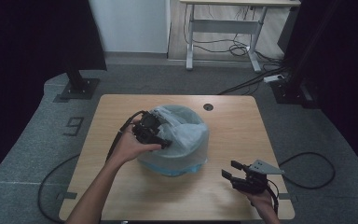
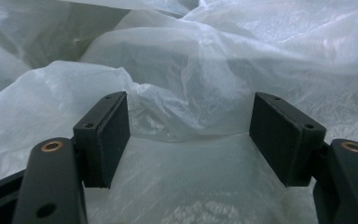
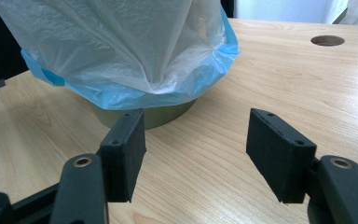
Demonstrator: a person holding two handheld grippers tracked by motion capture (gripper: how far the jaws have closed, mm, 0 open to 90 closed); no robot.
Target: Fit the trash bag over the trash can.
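A round bin (image 3: 144, 115) stands mid-table, draped in a translucent white plastic bag (image 1: 182, 135) over a blue bag whose edge (image 3: 121, 95) hangs low around it. My left gripper (image 1: 161, 140) rests against the bag's upper left side, jaws open. In the left gripper view a crumpled fold of white bag (image 2: 191, 116) bulges between the pads without being pinched. My right gripper (image 1: 229, 170) hovers open near the table's front right, pointing toward the bin, and nothing is between its pads (image 3: 126, 149).
The wooden table (image 1: 121, 107) has a round cable hole (image 1: 208, 107) behind the bin. Black cables trail from both grippers onto the grey floor. A stand base (image 1: 77, 88) sits back left, a desk frame (image 1: 223, 28) farther back.
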